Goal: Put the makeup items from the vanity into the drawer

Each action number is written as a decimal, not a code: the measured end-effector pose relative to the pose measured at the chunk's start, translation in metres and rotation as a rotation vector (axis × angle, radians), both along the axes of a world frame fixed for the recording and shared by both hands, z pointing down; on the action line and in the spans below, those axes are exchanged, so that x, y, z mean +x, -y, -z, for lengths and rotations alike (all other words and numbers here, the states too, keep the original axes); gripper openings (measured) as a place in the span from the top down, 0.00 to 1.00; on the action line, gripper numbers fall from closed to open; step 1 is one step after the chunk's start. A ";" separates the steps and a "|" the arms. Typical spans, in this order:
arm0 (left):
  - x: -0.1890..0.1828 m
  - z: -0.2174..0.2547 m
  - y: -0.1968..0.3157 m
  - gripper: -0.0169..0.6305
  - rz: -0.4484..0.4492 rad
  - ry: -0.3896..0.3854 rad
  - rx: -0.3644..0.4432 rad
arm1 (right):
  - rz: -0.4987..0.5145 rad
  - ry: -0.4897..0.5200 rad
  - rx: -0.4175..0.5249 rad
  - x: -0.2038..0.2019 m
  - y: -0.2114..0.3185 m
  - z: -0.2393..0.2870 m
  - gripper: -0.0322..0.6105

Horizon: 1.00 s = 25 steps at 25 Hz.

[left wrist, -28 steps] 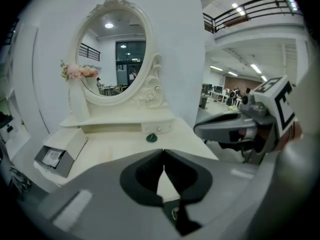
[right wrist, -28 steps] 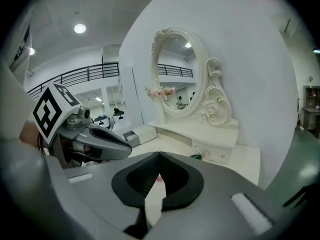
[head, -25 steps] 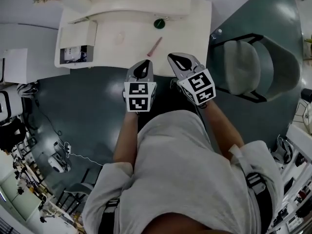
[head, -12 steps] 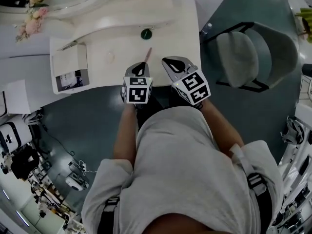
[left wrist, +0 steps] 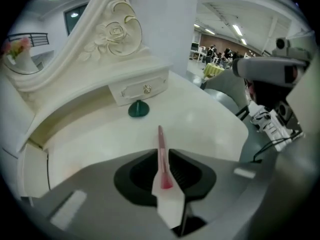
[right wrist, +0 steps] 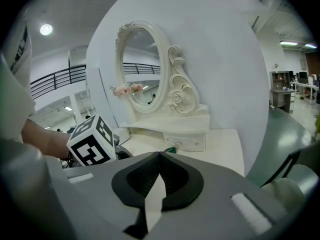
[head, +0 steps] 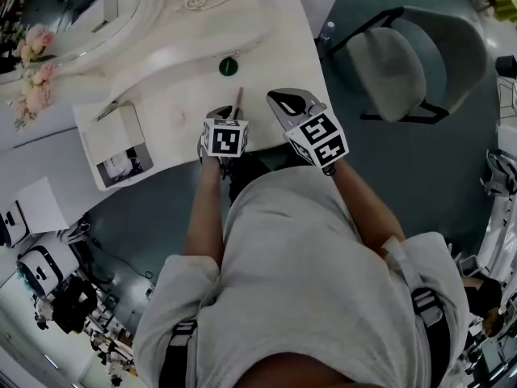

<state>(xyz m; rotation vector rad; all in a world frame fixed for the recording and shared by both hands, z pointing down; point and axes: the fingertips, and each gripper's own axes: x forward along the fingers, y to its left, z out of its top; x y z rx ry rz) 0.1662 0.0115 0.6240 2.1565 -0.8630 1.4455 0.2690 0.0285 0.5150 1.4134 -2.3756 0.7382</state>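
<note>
A slim pink makeup pencil (head: 238,97) lies on the white vanity top (head: 271,51), with a dark green round item (head: 229,66) beyond it. My left gripper (head: 230,113) points steeply down at the pencil's near end. In the left gripper view the pencil (left wrist: 160,136) shows in the narrow gap of the left gripper (left wrist: 161,156); its jaws have just been opening and the pads do not press on it. My right gripper (head: 283,98) hovers to the right, shut and empty. The green item (left wrist: 138,109) sits before a small closed drawer (left wrist: 142,89).
An open drawer (head: 113,132) sticks out at the vanity's left end with something pale inside. A grey chair (head: 396,63) stands to the right. The ornate oval mirror (right wrist: 142,66) rises at the back, with pink flowers (head: 36,75) to its left.
Both grippers have moved forward over the vanity's front edge. The left one has dropped and tipped down onto the pink pencil's near end, and its jaws have parted slightly.
</note>
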 end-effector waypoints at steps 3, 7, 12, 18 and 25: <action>-0.001 -0.013 0.002 0.85 -0.018 0.017 -0.045 | -0.025 -0.004 -0.005 0.005 0.003 0.000 0.95; 0.001 -0.025 0.005 0.85 -0.024 0.037 -0.073 | -0.055 -0.012 -0.016 0.014 0.004 -0.002 0.95; 0.004 -0.029 0.006 0.85 -0.051 0.057 -0.107 | -0.086 -0.024 -0.026 0.027 0.003 -0.003 0.95; 0.006 -0.026 0.002 0.90 -0.070 0.054 -0.096 | -0.075 -0.029 -0.008 0.021 0.011 0.005 0.95; -0.009 -0.006 0.017 0.91 -0.014 0.032 -0.015 | -0.014 -0.027 -0.001 -0.007 0.025 0.010 0.95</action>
